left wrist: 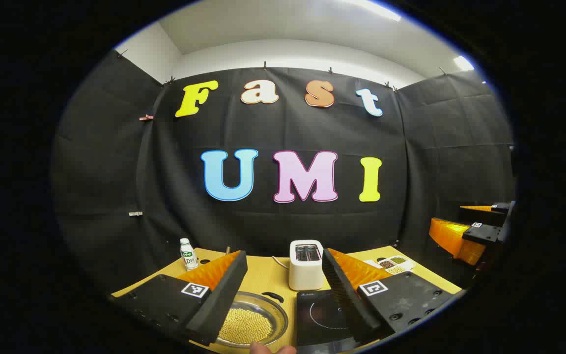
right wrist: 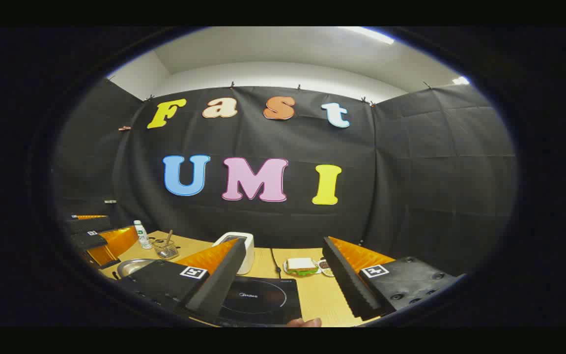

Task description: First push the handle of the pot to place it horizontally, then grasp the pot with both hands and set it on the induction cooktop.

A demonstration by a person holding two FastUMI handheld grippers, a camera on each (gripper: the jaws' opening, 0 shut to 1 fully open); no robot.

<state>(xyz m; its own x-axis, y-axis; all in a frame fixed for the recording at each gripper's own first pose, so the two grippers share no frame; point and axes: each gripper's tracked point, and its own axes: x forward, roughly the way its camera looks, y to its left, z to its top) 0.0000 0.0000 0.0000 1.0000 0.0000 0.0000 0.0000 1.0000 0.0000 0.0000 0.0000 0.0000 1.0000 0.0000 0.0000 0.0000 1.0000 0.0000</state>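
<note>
In the left gripper view, our left gripper [left wrist: 283, 300] hovers with fingers spread and empty above the shallow round steel pot [left wrist: 252, 324] of yellow grains, just left of the black glass induction cooktop [left wrist: 321, 317]; its black handle [left wrist: 272, 297], on the far rim, seems unpushed. In the right gripper view, our right gripper [right wrist: 285, 285] hangs released over the cooktop. Next we should lower a finger beside that handle.

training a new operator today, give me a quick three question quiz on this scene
1. True or false: the pot already sits on the induction cooktop.
2. What stands just behind the cooktop? A) white toaster B) kettle C) blender
3. Fill in: both the left hand-held gripper and the right hand-held gripper have their fingers ____.

Key: 1 false, it rests on the table beside it; 2 A; 3 open.
</note>
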